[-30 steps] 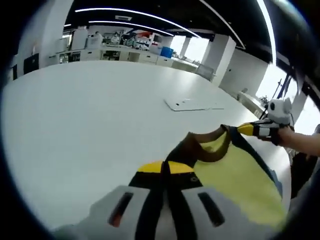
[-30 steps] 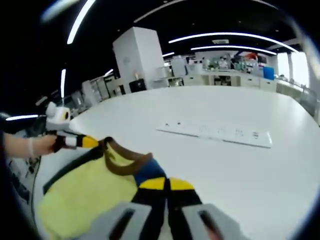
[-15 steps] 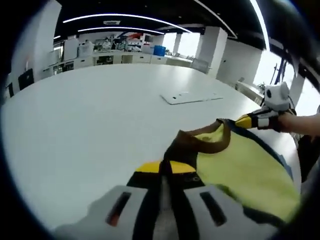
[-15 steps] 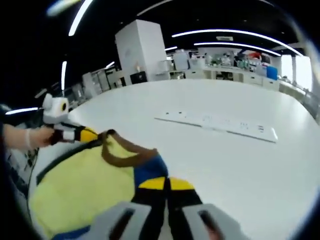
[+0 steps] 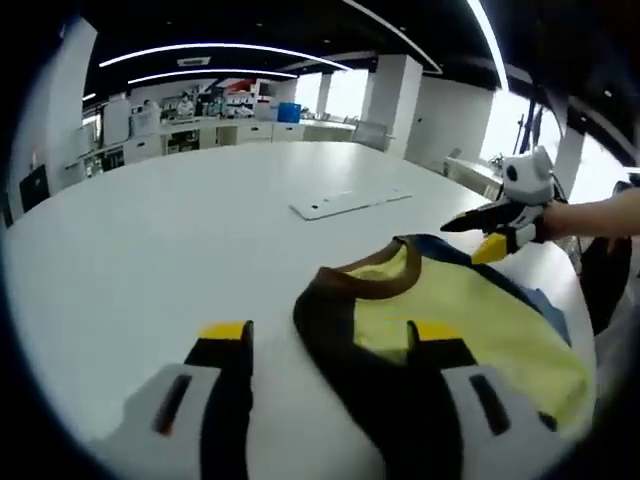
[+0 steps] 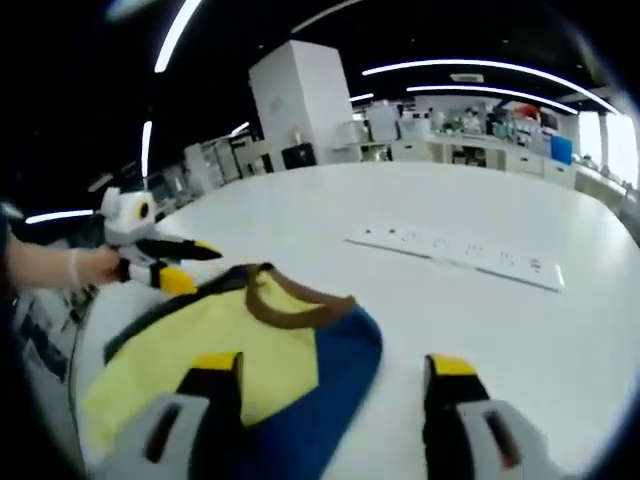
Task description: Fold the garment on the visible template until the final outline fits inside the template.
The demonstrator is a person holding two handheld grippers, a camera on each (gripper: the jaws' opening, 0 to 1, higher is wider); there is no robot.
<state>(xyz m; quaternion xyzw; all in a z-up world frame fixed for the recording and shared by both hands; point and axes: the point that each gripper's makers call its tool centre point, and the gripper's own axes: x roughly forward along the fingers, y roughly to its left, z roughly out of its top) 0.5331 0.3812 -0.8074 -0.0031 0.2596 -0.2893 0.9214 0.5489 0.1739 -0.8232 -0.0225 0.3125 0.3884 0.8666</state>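
A yellow garment with a brown collar and dark blue shoulders lies on the white table. My left gripper stands open over the collar end, its jaws wide apart, one on each side of the shoulder. In the right gripper view the same garment lies low and to the left, with my right gripper open above its blue shoulder. The right gripper also shows in the left gripper view, open at the garment's far edge. The left gripper, held in a hand, shows open in the right gripper view.
A flat white strip with small marks lies further out on the table, seen also as the strip in the right gripper view. Desks, shelves and a white pillar stand beyond the table's far edge. A person's hand holds the right gripper.
Both grippers were shut on the garment's shoulders by the collar; both have opened and let go. The garment now rests flat on the table.
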